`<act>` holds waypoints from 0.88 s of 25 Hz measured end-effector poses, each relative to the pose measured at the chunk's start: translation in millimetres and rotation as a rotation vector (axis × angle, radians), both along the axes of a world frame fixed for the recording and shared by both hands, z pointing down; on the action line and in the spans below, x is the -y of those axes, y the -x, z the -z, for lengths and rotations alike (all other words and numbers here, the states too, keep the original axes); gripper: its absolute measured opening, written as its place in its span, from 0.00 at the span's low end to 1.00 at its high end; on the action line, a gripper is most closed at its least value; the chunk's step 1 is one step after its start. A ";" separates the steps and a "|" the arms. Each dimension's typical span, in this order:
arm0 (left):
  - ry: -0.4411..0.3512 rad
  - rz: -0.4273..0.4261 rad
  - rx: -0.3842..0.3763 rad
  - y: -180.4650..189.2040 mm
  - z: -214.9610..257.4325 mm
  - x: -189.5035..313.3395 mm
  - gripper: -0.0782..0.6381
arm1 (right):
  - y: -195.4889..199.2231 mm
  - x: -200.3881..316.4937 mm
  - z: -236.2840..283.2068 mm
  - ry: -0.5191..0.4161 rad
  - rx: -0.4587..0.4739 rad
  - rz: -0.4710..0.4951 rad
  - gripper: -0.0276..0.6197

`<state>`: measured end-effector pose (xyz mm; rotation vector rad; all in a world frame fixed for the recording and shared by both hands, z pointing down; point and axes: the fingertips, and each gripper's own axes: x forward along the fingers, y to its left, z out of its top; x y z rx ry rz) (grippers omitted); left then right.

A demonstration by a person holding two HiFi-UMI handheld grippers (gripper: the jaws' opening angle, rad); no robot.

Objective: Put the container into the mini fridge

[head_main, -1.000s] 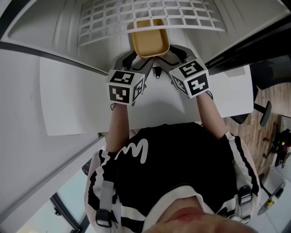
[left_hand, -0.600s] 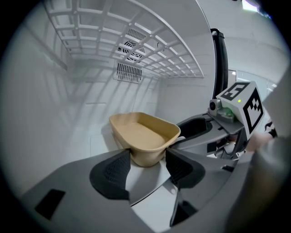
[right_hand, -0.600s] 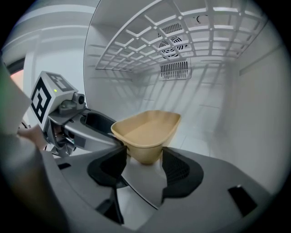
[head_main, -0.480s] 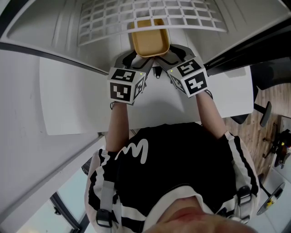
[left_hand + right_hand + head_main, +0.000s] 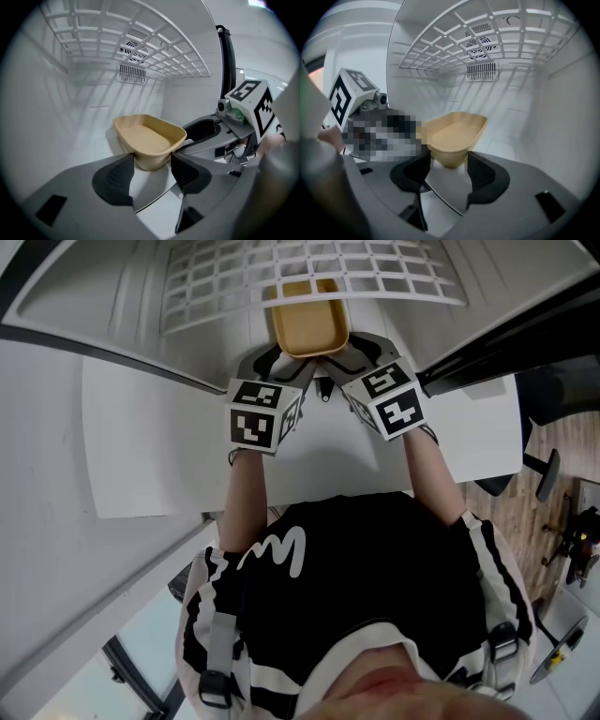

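The left tool (image 5: 151, 159) and right tool (image 5: 449, 157) each clamp the tan container (image 5: 308, 326) at its near end (one corner apiece) inside the mini fridge (image 5: 56, 117), beneath the wire shelf (image 5: 216, 277).

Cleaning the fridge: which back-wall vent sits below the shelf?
The slotted rectangular vent; the round fan vent shows through the shelf, above it.

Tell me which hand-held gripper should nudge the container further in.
Right, marginally. The left hand-held gripper and right hand-held gripper clasp the tan container's near corners alike, but in the head view the right seems slightly deeper under the wire shelf.
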<state>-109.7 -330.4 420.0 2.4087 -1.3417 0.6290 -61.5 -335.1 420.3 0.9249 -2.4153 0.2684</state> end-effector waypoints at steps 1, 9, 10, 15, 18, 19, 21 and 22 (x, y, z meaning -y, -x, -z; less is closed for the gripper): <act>-0.003 0.003 0.006 0.3 -0.2 0.6 0.46 | 0.1 0.1 -0.1 -0.001 -0.002 0.000 0.44; -0.027 0.028 0.022 1.4 0.1 2.8 0.46 | 0.1 0.6 -0.3 -0.011 -0.005 -0.011 0.44; -0.028 0.029 0.020 1.3 0.3 2.9 0.46 | 0.2 0.4 -0.3 -0.012 -0.005 -0.010 0.44; -0.039 0.037 0.014 1.7 0.5 2.5 0.46 | 0.1 -0.4 1.0 -0.023 0.005 -0.007 0.44; -0.041 0.042 0.011 2.2 -0.5 0.9 0.46 | -0.3 -0.7 2.5 -0.026 0.019 -0.008 0.44; -0.044 0.045 0.008 2.5 -0.5 0.5 0.46 | -0.4 -0.8 2.7 -0.027 0.021 -0.009 0.44; -0.050 0.052 0.002 3.2 -0.4 -0.1 0.46 | -0.6 -0.9 3.0 -0.032 0.022 -0.011 0.44; -0.051 0.054 0.000 3.4 -0.4 -0.5 0.46 | -0.7 -1.0 3.4 -0.036 0.023 -0.013 0.44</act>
